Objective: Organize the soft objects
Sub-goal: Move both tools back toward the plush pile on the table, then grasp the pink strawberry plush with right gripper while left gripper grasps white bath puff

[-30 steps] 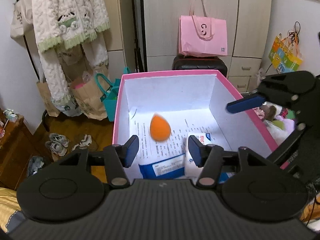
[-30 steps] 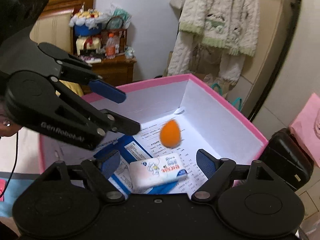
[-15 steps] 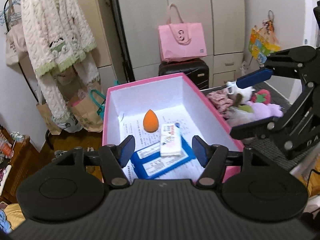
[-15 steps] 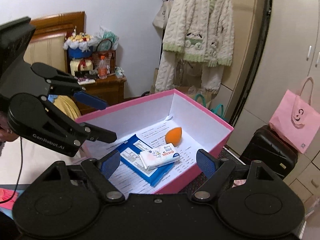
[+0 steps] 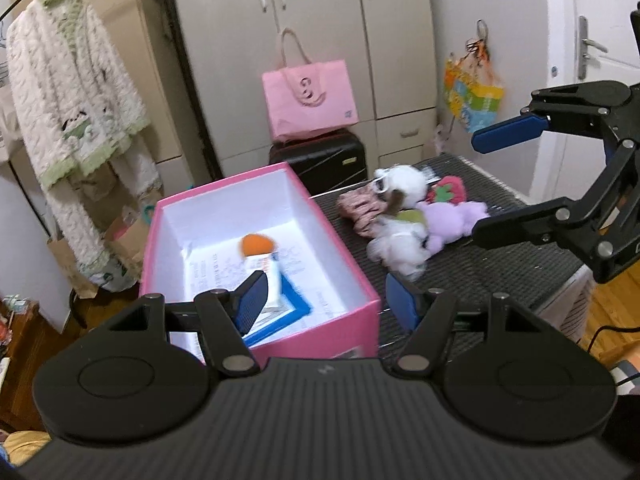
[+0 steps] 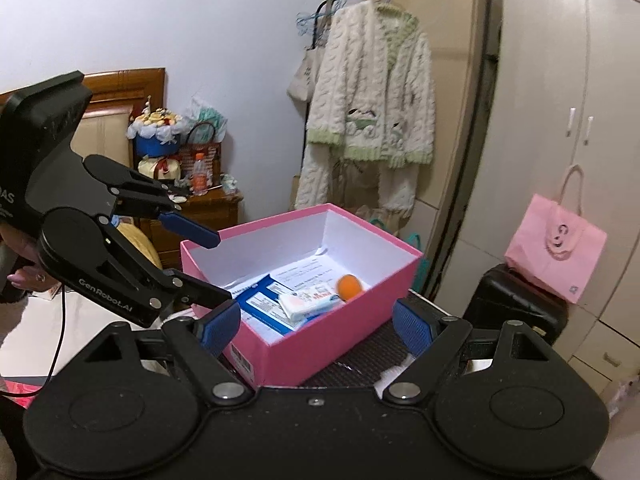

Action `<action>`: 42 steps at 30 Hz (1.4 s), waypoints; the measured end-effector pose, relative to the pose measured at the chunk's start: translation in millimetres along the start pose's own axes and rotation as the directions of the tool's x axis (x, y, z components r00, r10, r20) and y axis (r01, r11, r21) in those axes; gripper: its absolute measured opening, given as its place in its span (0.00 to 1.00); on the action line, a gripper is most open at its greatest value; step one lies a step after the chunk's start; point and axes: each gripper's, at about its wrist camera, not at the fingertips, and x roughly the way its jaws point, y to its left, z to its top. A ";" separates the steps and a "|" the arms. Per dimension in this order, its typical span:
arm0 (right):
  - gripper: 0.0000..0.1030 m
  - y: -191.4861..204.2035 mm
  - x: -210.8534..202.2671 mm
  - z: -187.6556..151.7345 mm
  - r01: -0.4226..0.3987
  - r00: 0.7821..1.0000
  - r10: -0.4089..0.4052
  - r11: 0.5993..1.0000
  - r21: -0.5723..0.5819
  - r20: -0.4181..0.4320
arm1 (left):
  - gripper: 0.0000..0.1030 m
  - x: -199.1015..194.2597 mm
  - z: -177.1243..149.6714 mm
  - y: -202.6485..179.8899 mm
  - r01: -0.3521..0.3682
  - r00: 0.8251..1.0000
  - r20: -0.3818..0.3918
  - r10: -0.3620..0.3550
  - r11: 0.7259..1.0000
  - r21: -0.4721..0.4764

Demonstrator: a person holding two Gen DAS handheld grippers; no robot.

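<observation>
Left gripper [image 5: 326,300] and right gripper [image 6: 316,326]: jaws spread, empty. Pink box [image 5: 352,264] at frame centre, long axis receding toward upper left; orange sponge [image 5: 256,245] inside.

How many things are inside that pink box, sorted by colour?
Orange: 1, the egg-shaped orange sponge.
White: 1, the soft white tissue pack.
Blue: 1, the flat blue-edged packet.
Total: 3, on printed paper in the pink cardboard box.
</observation>
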 end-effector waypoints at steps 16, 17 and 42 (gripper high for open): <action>0.84 -66.3 -9.0 -89.7 0.164 0.986 -0.154 0.967 0.196 -0.066 | 0.63 57.2 -3.0 -73.8 0.021 0.997 0.074 -0.023 0.999 0.032; 0.84 -70.3 -6.2 -94.1 0.170 0.985 -0.158 0.965 0.201 -0.073 | 0.63 62.4 -1.9 -77.1 0.018 0.997 0.077 -0.021 0.999 0.035; 0.84 -193.7 78.0 -160.7 0.276 0.959 -0.271 0.825 0.493 -0.084 | 0.63 206.8 -2.4 -106.6 -0.130 0.988 0.071 0.139 0.984 -0.117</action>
